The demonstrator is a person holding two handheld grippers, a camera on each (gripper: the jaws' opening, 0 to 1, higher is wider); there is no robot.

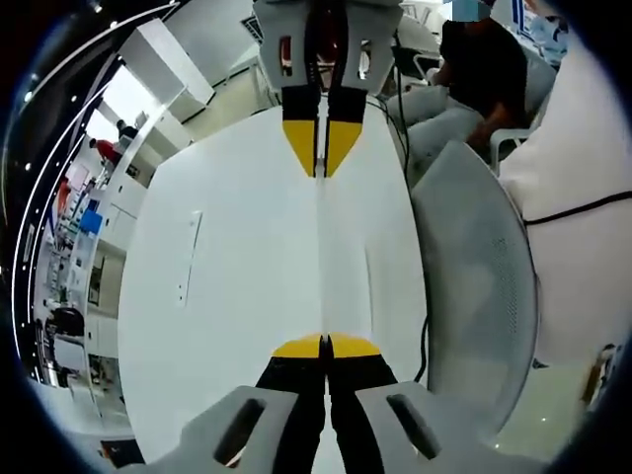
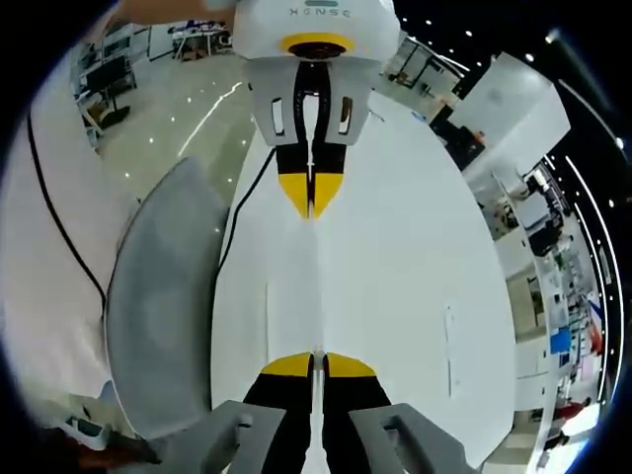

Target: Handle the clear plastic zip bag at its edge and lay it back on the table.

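Clear plastic zip bag (image 1: 321, 259) stretched taut above white table (image 1: 227, 296); left gripper (image 1: 325, 346) at 6 o'clock, right gripper (image 1: 322, 148) at 12, both clamped on its edge.

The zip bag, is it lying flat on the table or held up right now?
Held up: the bag stretches edge-on between the left claw and right claw, both shut on it, above the table.

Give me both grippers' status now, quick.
Left gripper: shut on the clear zip bag's edge.
Right gripper: shut on the bag's opposite edge, held stretched over the white table.
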